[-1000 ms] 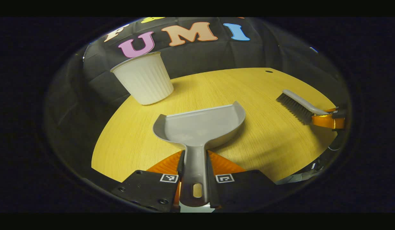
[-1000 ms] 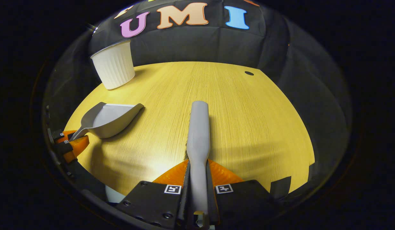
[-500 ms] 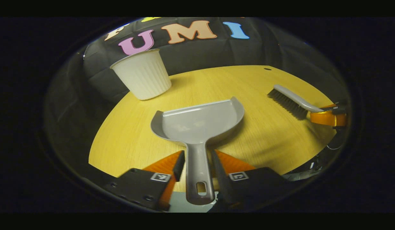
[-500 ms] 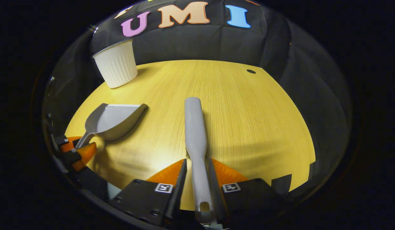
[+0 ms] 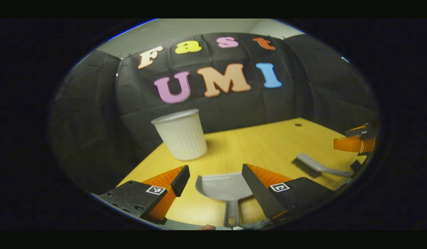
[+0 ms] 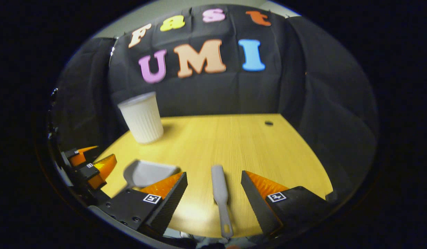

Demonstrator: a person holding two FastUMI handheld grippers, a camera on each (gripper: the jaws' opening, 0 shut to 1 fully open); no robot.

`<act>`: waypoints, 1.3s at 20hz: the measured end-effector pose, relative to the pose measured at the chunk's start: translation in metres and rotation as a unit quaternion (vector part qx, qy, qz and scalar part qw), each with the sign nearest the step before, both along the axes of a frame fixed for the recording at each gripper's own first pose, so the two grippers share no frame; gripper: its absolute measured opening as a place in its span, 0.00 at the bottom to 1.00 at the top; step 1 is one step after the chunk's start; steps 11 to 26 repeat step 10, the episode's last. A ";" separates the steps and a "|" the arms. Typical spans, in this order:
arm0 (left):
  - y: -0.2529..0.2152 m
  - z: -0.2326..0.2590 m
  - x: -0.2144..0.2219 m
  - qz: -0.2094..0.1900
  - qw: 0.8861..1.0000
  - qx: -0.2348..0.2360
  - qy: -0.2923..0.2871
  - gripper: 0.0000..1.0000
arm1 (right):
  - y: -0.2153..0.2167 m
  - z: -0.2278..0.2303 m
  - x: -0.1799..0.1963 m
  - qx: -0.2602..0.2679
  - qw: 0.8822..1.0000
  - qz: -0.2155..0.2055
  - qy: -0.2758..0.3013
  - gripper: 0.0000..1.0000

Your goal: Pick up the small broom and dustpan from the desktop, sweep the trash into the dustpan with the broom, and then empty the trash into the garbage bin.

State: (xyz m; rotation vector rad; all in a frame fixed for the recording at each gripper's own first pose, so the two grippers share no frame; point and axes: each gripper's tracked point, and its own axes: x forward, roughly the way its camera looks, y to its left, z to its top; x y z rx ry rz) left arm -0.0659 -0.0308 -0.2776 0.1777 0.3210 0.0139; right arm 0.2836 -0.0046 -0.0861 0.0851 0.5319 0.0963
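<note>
At the bottom centre of the left gripper view, the dustpan (image 5: 224, 188) lies flat on the desktop (image 5: 268, 145), between the spread fingers of the left gripper (image 5: 215, 176), untouched. At the bottom centre of the right gripper view, the broom (image 6: 219, 193) lies between the spread fingers of the right gripper (image 6: 213, 181), also free. The garbage bin (image 5: 181, 134) stands upright at centre left. No trash is discernible on the desktop. Judged step: both tools set down, task apparently complete. Next move: withdraw both grippers clear.
</note>
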 end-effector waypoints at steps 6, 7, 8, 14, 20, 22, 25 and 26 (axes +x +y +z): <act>-0.031 0.118 0.018 -0.038 0.989 -0.042 -0.135 0.93 | 0.020 0.108 0.065 0.016 0.985 -0.026 -0.170 0.93; -0.034 0.129 0.010 -0.043 0.987 -0.046 -0.146 0.93 | 0.020 0.116 0.069 0.020 0.983 -0.030 -0.178 0.93; -0.037 0.136 0.009 -0.045 0.986 -0.050 -0.154 0.93 | 0.020 0.123 0.071 0.021 0.982 -0.032 -0.184 0.93; -0.041 0.139 0.016 -0.053 0.984 -0.053 -0.161 0.93 | 0.018 0.130 0.070 0.013 0.980 -0.036 -0.195 0.93; -0.041 0.139 0.016 -0.053 0.984 -0.053 -0.161 0.93 | 0.018 0.130 0.070 0.013 0.980 -0.036 -0.195 0.93; -0.041 0.139 0.016 -0.053 0.984 -0.053 -0.161 0.93 | 0.018 0.130 0.070 0.013 0.980 -0.036 -0.195 0.93; -0.041 0.139 0.016 -0.053 0.984 -0.053 -0.161 0.93 | 0.018 0.130 0.070 0.013 0.980 -0.036 -0.195 0.93; -0.041 0.139 0.016 -0.053 0.984 -0.053 -0.161 0.93 | 0.018 0.130 0.070 0.013 0.980 -0.036 -0.195 0.93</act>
